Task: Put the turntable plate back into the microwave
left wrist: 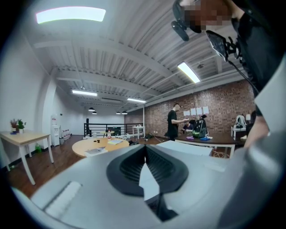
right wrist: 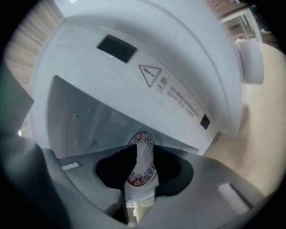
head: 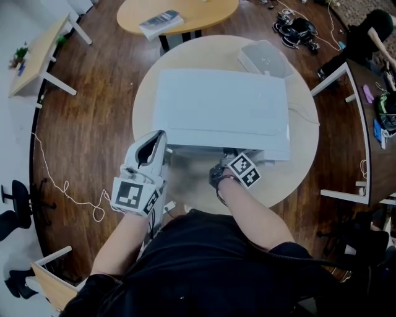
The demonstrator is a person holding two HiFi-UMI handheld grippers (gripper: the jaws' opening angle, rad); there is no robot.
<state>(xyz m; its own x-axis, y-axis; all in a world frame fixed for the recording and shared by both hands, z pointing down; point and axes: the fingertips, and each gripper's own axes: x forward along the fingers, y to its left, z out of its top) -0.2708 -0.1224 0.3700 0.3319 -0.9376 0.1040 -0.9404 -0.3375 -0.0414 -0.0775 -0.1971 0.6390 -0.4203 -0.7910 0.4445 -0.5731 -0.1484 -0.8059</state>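
A white microwave (head: 219, 108) stands on the round beige table (head: 297, 167), seen from above. My right gripper (head: 232, 156) is at its front opening, with the tips hidden under the top edge. In the right gripper view the microwave (right wrist: 147, 49) is open. A white plate with a red patterned rim (right wrist: 144, 137) lies on the cavity floor and shows through the gap of my right gripper (right wrist: 140, 157), which is open. My left gripper (head: 159, 135) is held up at the front left corner, shut and empty. In the left gripper view, my left gripper (left wrist: 145, 151) faces the room.
A clear plastic container (head: 265, 59) sits on the table behind the microwave. An oval wooden table (head: 179, 12) with a book lies beyond, and desks stand at the left and right. The dark door panel (right wrist: 13, 112) is at the left of the cavity.
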